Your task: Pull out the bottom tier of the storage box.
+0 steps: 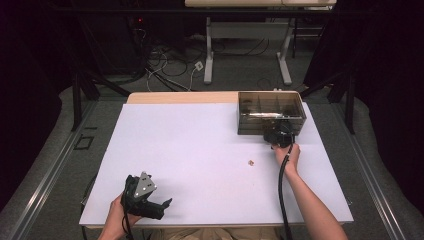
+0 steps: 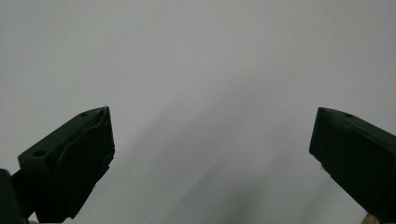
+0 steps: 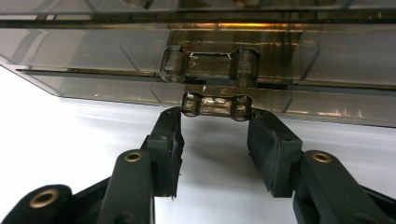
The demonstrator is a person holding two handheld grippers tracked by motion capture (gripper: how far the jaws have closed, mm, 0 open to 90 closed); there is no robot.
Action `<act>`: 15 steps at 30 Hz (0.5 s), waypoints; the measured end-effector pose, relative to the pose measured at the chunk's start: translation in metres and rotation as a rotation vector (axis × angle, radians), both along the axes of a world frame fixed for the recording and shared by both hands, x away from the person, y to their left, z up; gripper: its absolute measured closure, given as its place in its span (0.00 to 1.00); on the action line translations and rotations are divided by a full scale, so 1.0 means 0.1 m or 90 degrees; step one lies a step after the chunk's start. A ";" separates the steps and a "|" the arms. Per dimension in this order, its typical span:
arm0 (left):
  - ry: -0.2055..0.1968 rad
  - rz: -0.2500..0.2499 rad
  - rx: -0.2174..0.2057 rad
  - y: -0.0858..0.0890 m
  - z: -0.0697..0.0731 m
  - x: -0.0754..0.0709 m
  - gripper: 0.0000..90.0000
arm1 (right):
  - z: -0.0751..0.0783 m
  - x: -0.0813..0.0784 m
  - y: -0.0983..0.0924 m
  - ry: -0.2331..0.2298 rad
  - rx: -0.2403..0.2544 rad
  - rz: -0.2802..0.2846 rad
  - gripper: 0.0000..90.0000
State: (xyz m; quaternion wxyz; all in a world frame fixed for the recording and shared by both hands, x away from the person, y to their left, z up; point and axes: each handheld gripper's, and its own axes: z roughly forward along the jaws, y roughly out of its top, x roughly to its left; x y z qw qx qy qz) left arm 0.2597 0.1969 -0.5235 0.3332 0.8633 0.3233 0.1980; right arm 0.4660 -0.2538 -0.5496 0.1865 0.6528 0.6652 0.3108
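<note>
A smoky see-through compartment box (image 1: 270,106) stands at the back right of the white table (image 1: 190,145). My right gripper (image 1: 281,136) is at the box's front wall. In the right gripper view the right gripper (image 3: 215,116) has its two jaw tips touching the two ends of the lower latch tab (image 3: 215,105), below the upper latch piece (image 3: 210,65). My left gripper (image 1: 162,205) rests near the table's front left edge. In the left gripper view the left gripper (image 2: 212,135) is open, with bare white table between its jaws.
A small brownish piece (image 1: 251,162) lies on the table a little left of the right hand. A cable (image 1: 281,190) trails along the right forearm. Beyond the table are desk legs (image 1: 208,60) and loose wires on the floor.
</note>
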 end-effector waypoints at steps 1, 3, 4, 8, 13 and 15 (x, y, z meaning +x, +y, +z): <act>0.000 0.001 0.000 0.00 0.00 0.00 0.00 | -0.01 0.00 0.00 0.000 -0.003 0.002 0.61; 0.000 0.001 0.000 0.00 0.00 0.00 0.00 | -0.01 0.01 0.01 -0.002 -0.005 0.000 0.61; 0.000 0.000 0.002 0.00 0.00 0.00 0.00 | -0.02 0.01 0.02 -0.005 -0.002 -0.004 0.61; 0.003 -0.003 -0.002 0.00 -0.01 0.00 0.00 | -0.02 0.01 0.02 -0.004 0.012 -0.019 0.62; 0.000 -0.003 0.002 0.00 0.00 0.00 0.00 | -0.02 0.02 0.01 0.000 0.020 -0.025 0.63; 0.000 -0.002 0.002 0.00 0.00 0.00 0.00 | -0.02 0.02 0.02 -0.008 0.018 -0.023 0.63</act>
